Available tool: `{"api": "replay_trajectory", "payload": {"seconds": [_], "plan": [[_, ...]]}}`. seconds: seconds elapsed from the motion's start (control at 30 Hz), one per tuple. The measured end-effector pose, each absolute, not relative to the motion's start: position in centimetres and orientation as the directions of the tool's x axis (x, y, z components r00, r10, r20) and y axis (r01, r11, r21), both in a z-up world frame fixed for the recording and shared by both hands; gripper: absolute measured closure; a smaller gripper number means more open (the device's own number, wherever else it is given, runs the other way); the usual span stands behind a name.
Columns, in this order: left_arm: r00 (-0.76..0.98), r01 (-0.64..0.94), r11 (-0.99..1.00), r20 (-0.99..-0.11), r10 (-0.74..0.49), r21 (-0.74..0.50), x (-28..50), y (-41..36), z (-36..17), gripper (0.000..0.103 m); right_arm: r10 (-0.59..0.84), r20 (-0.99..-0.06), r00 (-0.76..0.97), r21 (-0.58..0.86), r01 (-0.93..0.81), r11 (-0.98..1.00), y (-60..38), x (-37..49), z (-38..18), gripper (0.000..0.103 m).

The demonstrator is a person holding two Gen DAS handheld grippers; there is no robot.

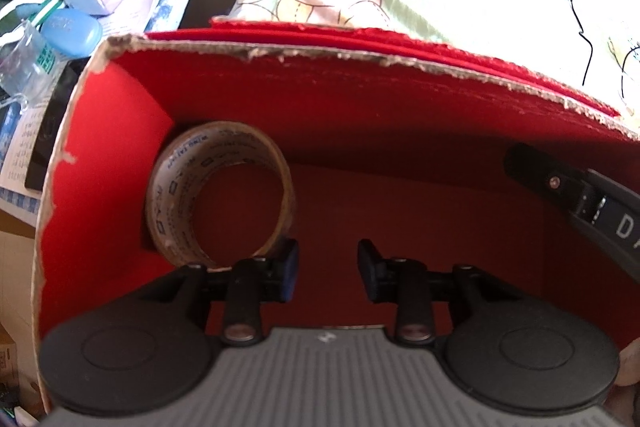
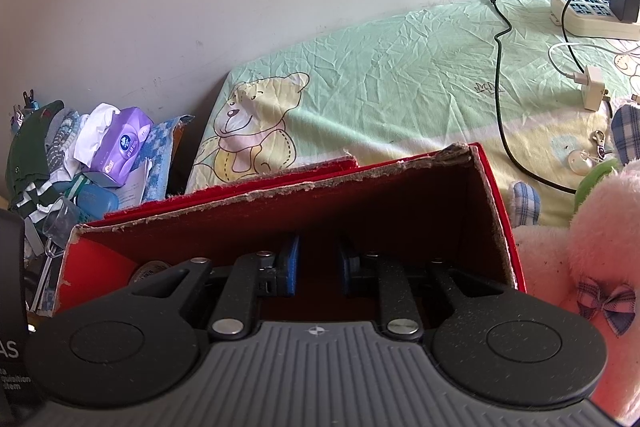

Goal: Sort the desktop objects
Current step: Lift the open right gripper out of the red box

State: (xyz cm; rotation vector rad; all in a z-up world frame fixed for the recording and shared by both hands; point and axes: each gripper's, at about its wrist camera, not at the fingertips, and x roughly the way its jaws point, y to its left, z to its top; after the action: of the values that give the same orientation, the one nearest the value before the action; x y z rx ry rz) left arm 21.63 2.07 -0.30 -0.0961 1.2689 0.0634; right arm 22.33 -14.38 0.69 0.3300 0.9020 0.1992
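A red cardboard box (image 1: 120, 115) with torn edges fills the left wrist view. A roll of clear tape (image 1: 220, 193) stands on edge in its left corner. My left gripper (image 1: 328, 269) is inside the box, open and empty, its left finger just beside the roll. The right gripper's body (image 1: 580, 199) shows at the box's right side. In the right wrist view my right gripper (image 2: 318, 269) is open and empty, fingers dipped into the same box (image 2: 496, 211). The tape roll (image 2: 150, 269) peeks out at the left.
A pile of clutter sits left of the box: purple tissue pack (image 2: 120, 147), blue case (image 1: 74, 29), clothes (image 2: 32, 155). A bear-print sheet (image 2: 380, 79) lies behind, with a power strip (image 2: 592, 15) and cables. A pink plush toy (image 2: 592, 247) sits at the right.
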Motion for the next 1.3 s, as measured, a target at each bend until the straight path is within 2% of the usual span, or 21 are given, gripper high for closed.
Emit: {"api": "replay_trajectory", "payload": {"seconds": [0.6, 1.03, 1.2, 1.3], "plan": [[0.301, -0.074, 0.997, -0.954, 0.006, -0.017, 22.0, 1.3, -0.5, 0.063, 0.312, -0.737, 0.6, 0.365, -0.036, 0.93, -14.5, 22.5, 0.5, 0.08], [0.332, -0.004, 1.0, -0.943, 0.015, 0.015, 23.4, 0.7, -1.4, 0.055, 0.32, -0.737, 0.595, 0.367, -0.045, 0.929, -14.3, 22.6, 0.7, 0.077], [0.416, 0.103, 0.994, -0.906, -0.076, -0.036, 21.4, -0.2, 0.5, 0.049, 0.319, -0.734, 0.6, 0.368, -0.043, 0.929, -14.4, 22.5, 0.9, 0.077], [0.448, 0.132, 0.988, -0.884, -0.133, -0.082, 20.1, 0.0, 1.6, 0.05, 0.344, -0.722, 0.601, 0.394, -0.052, 0.918, -14.8, 22.2, 1.2, 0.076]]}}
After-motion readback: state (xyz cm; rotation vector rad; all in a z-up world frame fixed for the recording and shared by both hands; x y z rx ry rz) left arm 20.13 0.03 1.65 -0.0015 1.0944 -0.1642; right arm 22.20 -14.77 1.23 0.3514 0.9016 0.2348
